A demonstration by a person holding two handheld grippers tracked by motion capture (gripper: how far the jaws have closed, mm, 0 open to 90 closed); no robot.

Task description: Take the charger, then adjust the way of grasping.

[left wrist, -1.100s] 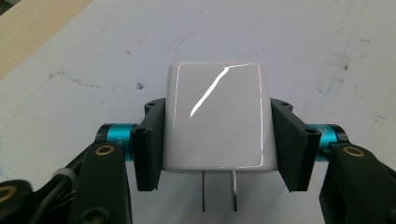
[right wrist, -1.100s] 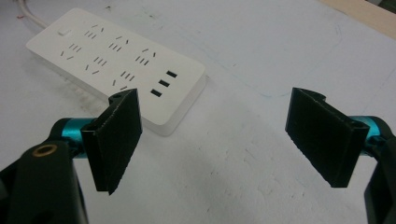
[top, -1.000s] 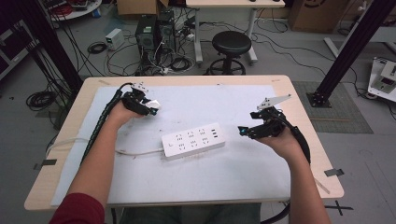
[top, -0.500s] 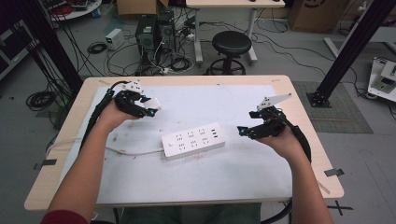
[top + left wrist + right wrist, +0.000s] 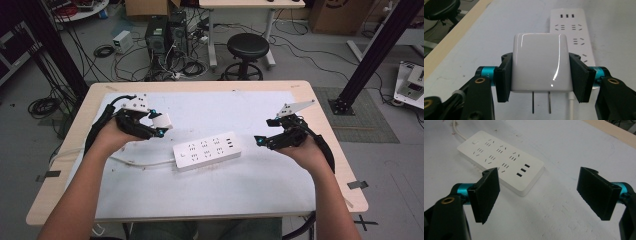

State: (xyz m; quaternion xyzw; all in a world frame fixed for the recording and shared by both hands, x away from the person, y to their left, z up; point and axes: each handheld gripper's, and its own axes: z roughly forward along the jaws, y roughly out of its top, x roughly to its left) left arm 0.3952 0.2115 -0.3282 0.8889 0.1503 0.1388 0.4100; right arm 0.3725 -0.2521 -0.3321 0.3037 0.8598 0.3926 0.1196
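High view: two bare forearms enter from the bottom edge, cut off by the frame. The left claw (image 5: 159, 126) sits left of centre, above the bench (image 5: 75, 210), clamped on a white charger (image 5: 162, 120). The right claw (image 5: 261, 142) is right of centre with its jaws spread and nothing between them. Between the two lies a white power strip (image 5: 207, 150), flat on the white sheet (image 5: 225, 195), well apart from every bench edge; its cord (image 5: 145, 163) runs off toward the left and passes under the left forearm. Bare sheet lies open below the strip and above it, up to the far rim. Beyond the bench, in the upper part of the frame, stand a round black stool (image 5: 248, 46) and a tangle of floor cables, too cluttered to sort out.

Left gripper view: the charger (image 5: 540, 66) fills the centre, a pad pressed against each side, its two flat prongs (image 5: 541, 102) pointing to the bottom edge. It hides the near end of the strip (image 5: 576, 30), which runs to the upper right.

Right gripper view: the strip (image 5: 499, 157) lies at upper left beyond the parted pads (image 5: 486, 195), its sockets all unoccupied.
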